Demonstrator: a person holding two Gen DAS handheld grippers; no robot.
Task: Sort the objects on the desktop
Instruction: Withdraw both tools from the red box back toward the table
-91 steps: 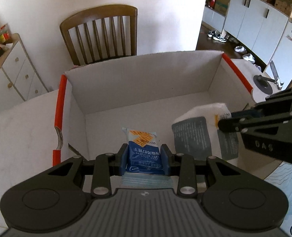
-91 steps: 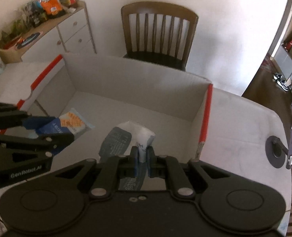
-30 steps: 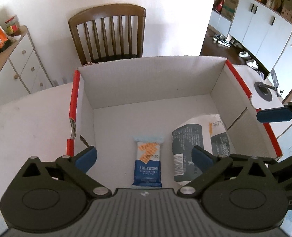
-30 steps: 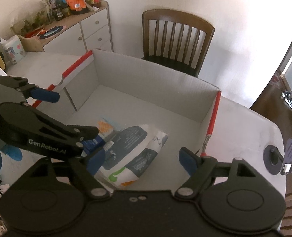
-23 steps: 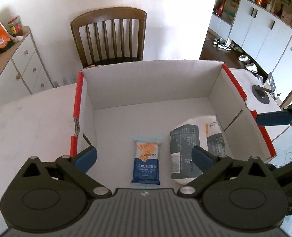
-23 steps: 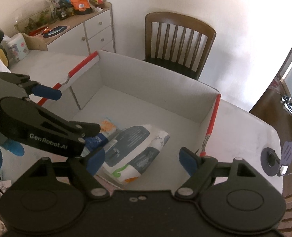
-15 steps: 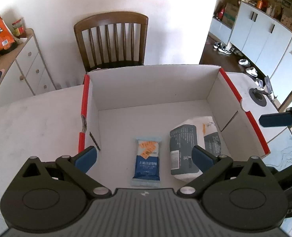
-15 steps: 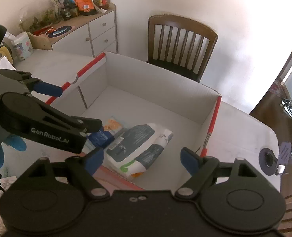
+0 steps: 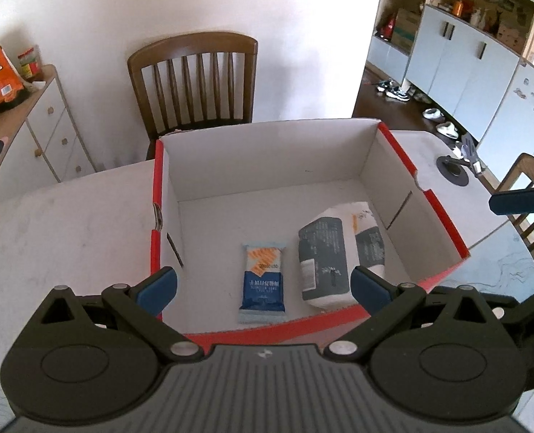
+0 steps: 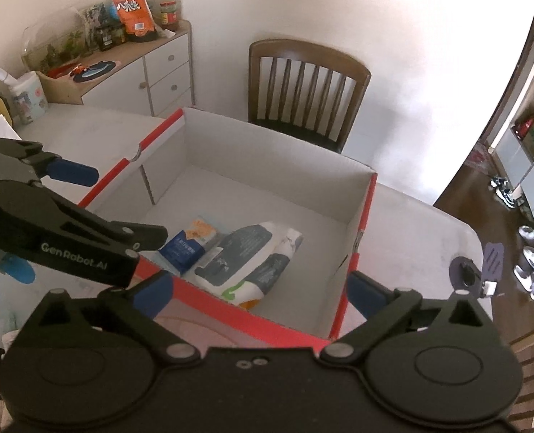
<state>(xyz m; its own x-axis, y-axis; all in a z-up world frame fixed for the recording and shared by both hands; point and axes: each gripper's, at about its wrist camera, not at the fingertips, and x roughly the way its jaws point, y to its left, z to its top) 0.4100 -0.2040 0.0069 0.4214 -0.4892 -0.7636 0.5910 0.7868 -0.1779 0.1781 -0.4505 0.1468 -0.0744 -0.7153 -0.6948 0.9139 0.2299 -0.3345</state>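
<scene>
Two hand-held grippers hang above the near edge of an open cardboard box. The left hand-held gripper (image 9: 263,287) has its blue-padded jaws spread wide with nothing between them. The right hand-held gripper (image 10: 259,290) is opening its jaws to full width, and nothing is caught between them either. Just beyond both, the white box with red rims (image 9: 157,195) sits on a pale marbled surface (image 9: 68,216). Two packets lie flat on the box floor, side by side near the front wall. The small blue and white snack packet (image 9: 264,281) looks light, thin and crinkly, likely slippery on its film; pinching across its narrow width near the middle seems the safest hold. Beside it, close but whether touching is unclear, lies the larger grey and white soft pack (image 9: 340,252), plump and squashy, probably heavier and prone to sag; a hold across its short side near the centre should suit it, with gentle pressure. A wooden chair (image 9: 194,83) stands behind the box.
</scene>
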